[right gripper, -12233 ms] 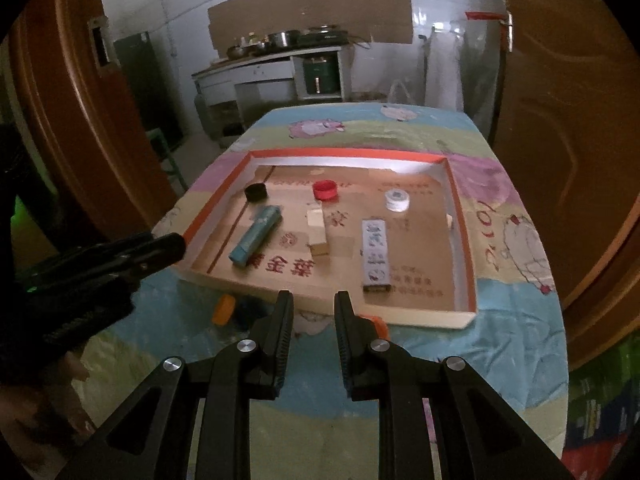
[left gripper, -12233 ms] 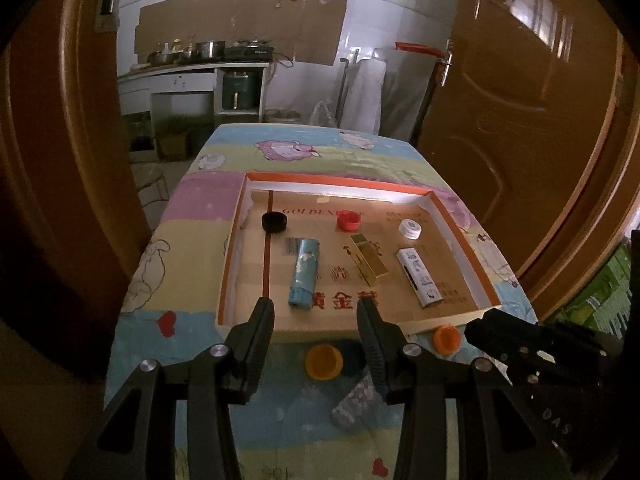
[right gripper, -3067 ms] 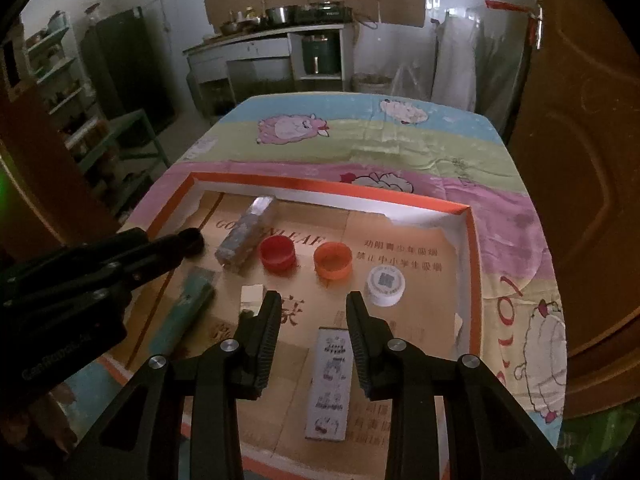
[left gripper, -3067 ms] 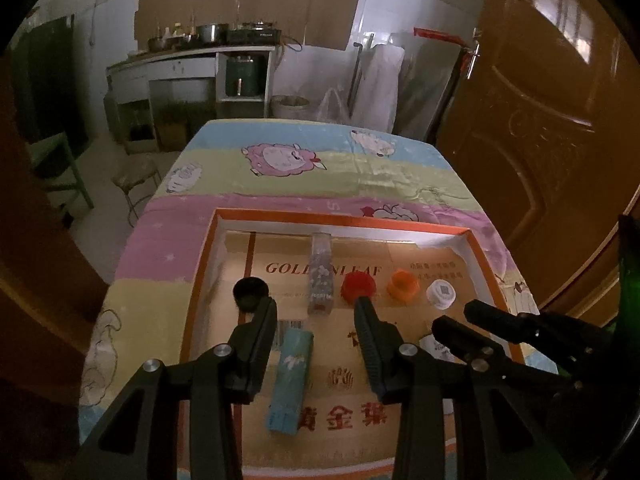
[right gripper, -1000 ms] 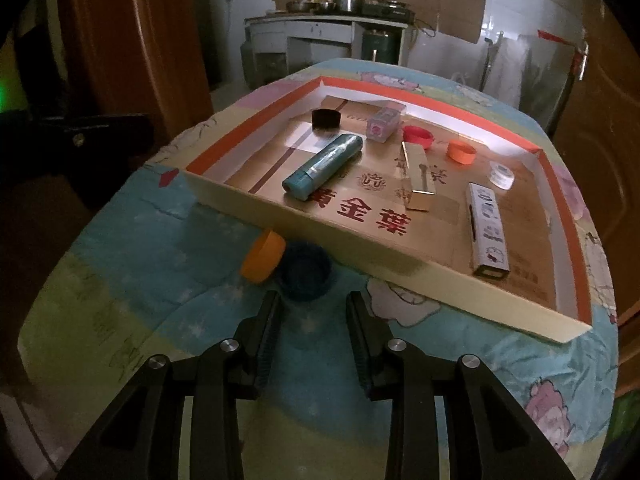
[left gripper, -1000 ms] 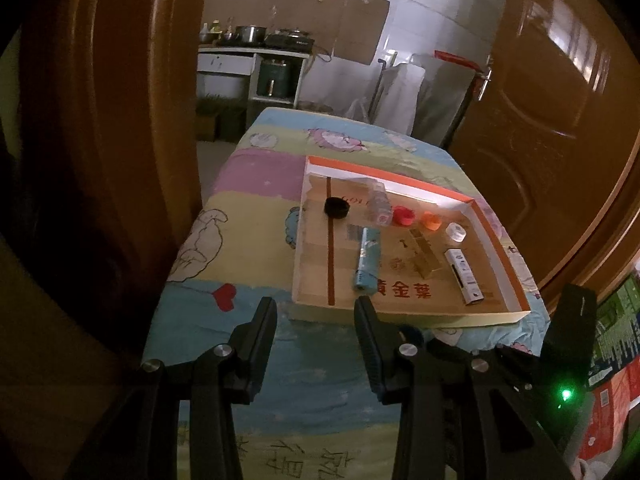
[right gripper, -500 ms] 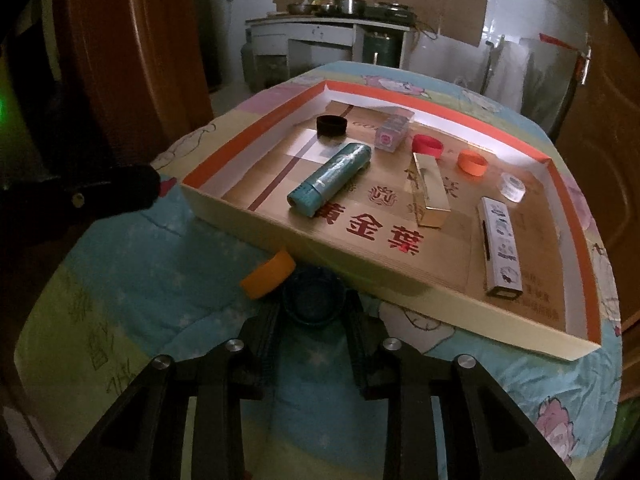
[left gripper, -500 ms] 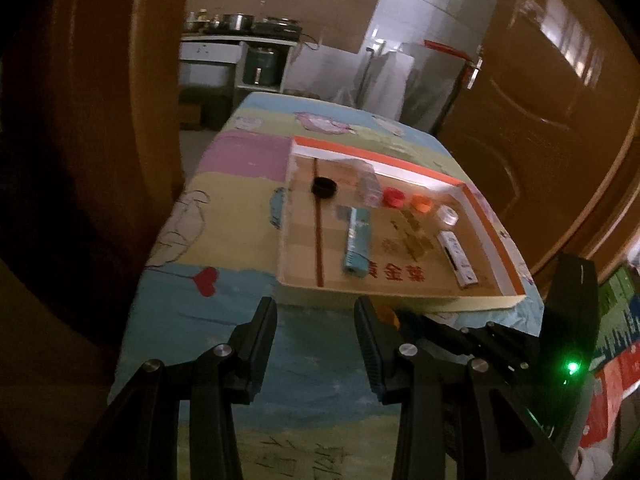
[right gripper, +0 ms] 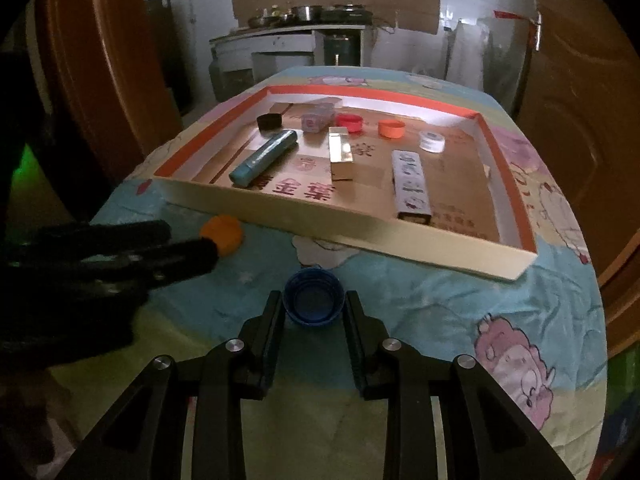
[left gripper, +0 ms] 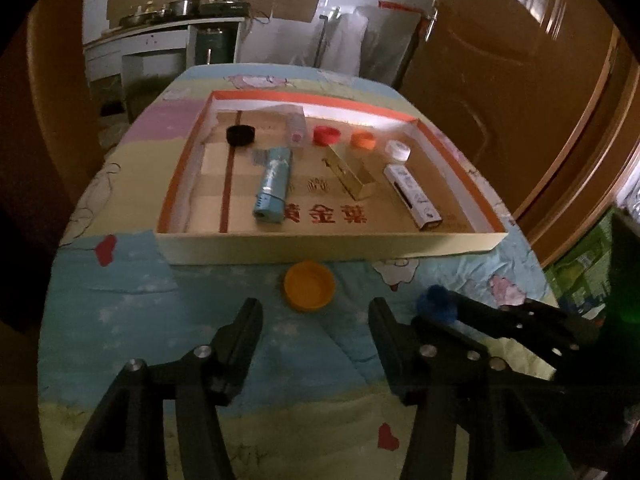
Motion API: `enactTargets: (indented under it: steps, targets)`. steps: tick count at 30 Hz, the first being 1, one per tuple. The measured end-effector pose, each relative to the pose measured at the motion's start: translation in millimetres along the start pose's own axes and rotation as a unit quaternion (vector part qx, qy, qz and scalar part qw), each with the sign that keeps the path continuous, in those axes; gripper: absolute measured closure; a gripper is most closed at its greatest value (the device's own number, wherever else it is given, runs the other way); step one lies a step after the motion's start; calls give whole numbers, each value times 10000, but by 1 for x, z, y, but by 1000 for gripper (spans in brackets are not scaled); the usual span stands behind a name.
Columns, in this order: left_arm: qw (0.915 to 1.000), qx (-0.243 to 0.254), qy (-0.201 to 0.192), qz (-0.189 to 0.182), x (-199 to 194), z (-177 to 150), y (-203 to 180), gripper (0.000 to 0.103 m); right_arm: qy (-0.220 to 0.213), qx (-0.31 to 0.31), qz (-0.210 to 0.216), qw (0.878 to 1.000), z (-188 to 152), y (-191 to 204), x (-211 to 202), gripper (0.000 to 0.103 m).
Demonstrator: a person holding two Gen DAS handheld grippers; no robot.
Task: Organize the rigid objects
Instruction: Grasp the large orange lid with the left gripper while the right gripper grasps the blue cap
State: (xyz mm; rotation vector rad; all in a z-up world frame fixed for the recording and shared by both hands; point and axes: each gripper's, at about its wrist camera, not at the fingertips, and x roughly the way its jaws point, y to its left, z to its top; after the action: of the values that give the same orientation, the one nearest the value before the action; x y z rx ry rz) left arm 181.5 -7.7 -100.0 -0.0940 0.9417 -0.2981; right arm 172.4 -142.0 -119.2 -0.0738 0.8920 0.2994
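Observation:
A blue bottle cap [right gripper: 314, 298] sits open side up between the pads of my right gripper [right gripper: 314, 302], which is shut on it just above the cartoon-print cloth. An orange-yellow cap [left gripper: 309, 286] lies on the cloth close to the front wall of the cardboard tray [left gripper: 320, 248]. My left gripper [left gripper: 316, 312] hovers just short of that cap with its jaws opening wide, and its pads do not touch the cap. In the right wrist view the left gripper's fingers [right gripper: 192, 254] reach in from the left beside the orange-yellow cap [right gripper: 222, 234].
The tray holds a black cap [left gripper: 240, 135], red cap [left gripper: 327, 135], orange cap [left gripper: 363, 140], white cap [left gripper: 398, 150], teal tube [left gripper: 272, 184], gold box [left gripper: 352, 172], white box [left gripper: 414, 196] and a small clear box [left gripper: 296, 130]. Brown doors flank the table.
The left gripper's jaws have spread much wider and it has come down toward the orange-yellow cap. The right gripper has drawn the blue cap away from the tray wall and the other cap.

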Motion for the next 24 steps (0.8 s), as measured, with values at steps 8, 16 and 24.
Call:
enactTargets:
  steps: [8, 16, 24]
  targets:
    - [9990, 114, 122, 414, 22, 8, -5, 48, -22, 178, 154, 9997, -6, -9, -2, 73]
    - [9960, 182, -29, 871, 23, 6, -7, 68, -40, 246, 245, 9994, -7, -12, -3, 73]
    - [9983, -58, -103, 569, 13, 2, 2, 73, -51, 269, 254, 9993, -6, -12, -3, 73]
